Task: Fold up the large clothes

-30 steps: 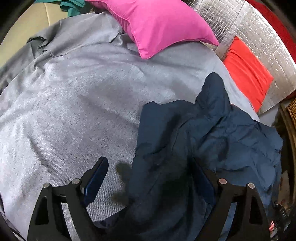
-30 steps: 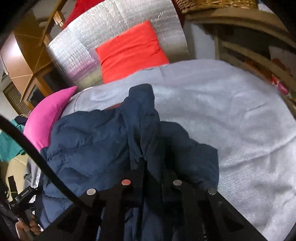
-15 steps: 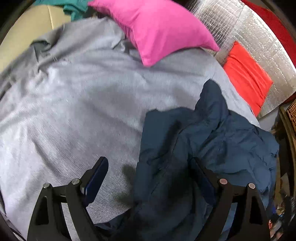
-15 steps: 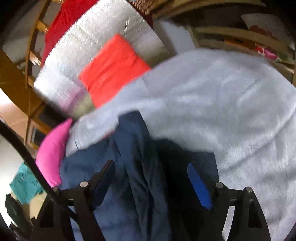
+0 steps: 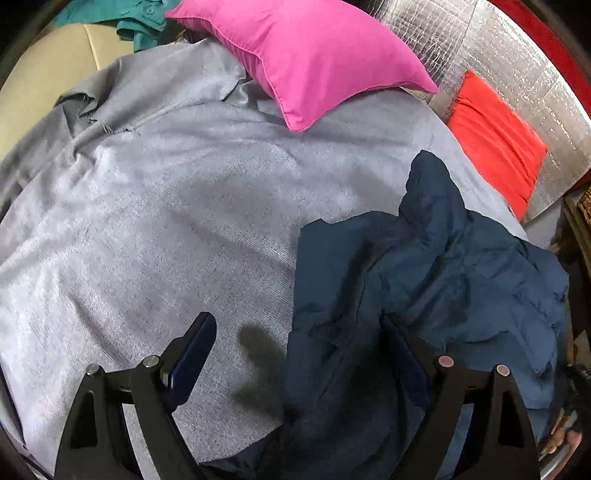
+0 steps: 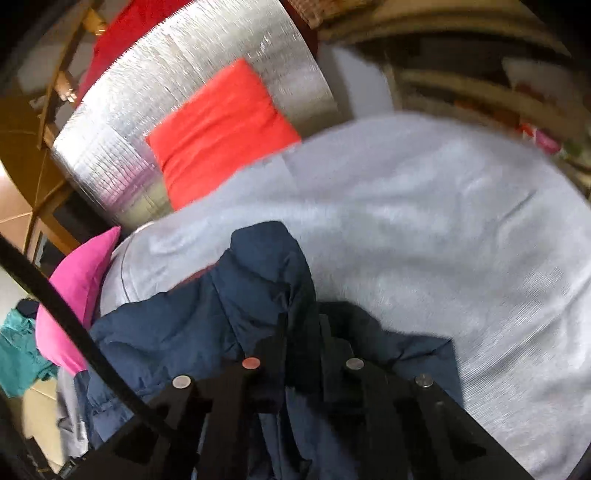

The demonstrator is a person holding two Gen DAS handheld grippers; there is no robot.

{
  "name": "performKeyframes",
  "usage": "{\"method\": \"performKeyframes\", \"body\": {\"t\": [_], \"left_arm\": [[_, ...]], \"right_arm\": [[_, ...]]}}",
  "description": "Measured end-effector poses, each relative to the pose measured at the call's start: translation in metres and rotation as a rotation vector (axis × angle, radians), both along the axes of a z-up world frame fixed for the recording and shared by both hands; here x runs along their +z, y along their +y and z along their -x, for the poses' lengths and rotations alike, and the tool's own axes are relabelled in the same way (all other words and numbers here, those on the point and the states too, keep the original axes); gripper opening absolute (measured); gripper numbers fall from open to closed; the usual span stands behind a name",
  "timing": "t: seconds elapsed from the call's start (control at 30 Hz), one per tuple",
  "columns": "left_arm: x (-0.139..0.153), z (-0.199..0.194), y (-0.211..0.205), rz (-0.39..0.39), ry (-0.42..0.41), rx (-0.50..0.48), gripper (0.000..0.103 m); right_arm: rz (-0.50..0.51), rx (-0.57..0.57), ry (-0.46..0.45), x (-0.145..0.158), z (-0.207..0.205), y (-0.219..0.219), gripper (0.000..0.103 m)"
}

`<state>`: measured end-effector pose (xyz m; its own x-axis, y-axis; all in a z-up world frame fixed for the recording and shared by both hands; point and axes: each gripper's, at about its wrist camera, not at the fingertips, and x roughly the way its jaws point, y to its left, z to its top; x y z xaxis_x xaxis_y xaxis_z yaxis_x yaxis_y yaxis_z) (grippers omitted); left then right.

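A crumpled navy jacket lies on a grey blanket that covers the bed. My left gripper hovers open over the jacket's left edge. Its left finger is above bare blanket, and its right finger is over the navy fabric. In the right wrist view the jacket bunches up toward the camera. My right gripper has its jaws closing tight on a raised fold of it, with fabric pinched between the pads.
A pink pillow and a red cushion lie at the far side, against a silver foil mat. A teal garment sits behind the pillow. Wooden shelves stand beyond the bed. A person's hand shows at the lower right.
My right gripper opened wide over the jacket half a second ago and has shut again on a fold, rolling and shifting as it did. The left gripper has stayed open in place.
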<state>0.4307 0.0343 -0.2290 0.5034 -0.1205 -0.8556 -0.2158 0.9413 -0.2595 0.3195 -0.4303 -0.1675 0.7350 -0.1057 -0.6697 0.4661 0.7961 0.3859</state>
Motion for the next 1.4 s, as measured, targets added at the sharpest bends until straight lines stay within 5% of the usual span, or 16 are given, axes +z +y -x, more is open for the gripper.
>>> {"method": "performKeyframes", "body": {"t": [0.1,0.2,0.27,0.3,0.5,0.63,0.93,1.13,1.3,1.4], "left_arm": [[-0.003,-0.001,-0.002,-0.007,0.006,-0.007,0.091],[0.001,0.001,0.0,0.004,0.009,0.012,0.091],[0.01,0.006,-0.002,-0.018,-0.015,0.023,0.091],[0.017,0.009,-0.003,-0.032,-0.036,0.025,0.091],[0.056,0.033,-0.033,-0.027,-0.179,-0.09,0.091],[0.057,0.05,-0.076,-0.065,-0.169,-0.258,0.091],[0.02,0.068,-0.114,-0.199,-0.095,-0.409,0.096],[0.034,0.061,-0.09,-0.119,-0.108,-0.401,0.096],[0.049,0.037,-0.037,-0.036,-0.134,-0.253,0.096],[0.04,0.017,0.002,0.015,-0.068,-0.131,0.096]], "right_arm": [[0.013,0.02,0.115,-0.022,-0.005,0.003,0.015],[-0.035,0.002,0.11,-0.019,0.003,-0.001,0.026],[-0.074,-0.002,0.084,-0.008,0.016,-0.003,0.057],[-0.08,-0.012,0.057,-0.003,0.026,-0.002,0.06],[-0.016,0.093,0.001,0.022,0.079,0.027,0.06],[-0.006,0.212,0.021,0.016,0.097,0.06,0.045],[0.004,0.263,0.147,-0.025,0.11,0.085,0.043],[-0.118,0.279,0.063,-0.009,0.115,0.058,0.045],[-0.191,0.138,-0.036,0.004,0.112,0.004,0.07],[-0.25,0.062,-0.017,-0.005,0.094,-0.028,0.077]]}}
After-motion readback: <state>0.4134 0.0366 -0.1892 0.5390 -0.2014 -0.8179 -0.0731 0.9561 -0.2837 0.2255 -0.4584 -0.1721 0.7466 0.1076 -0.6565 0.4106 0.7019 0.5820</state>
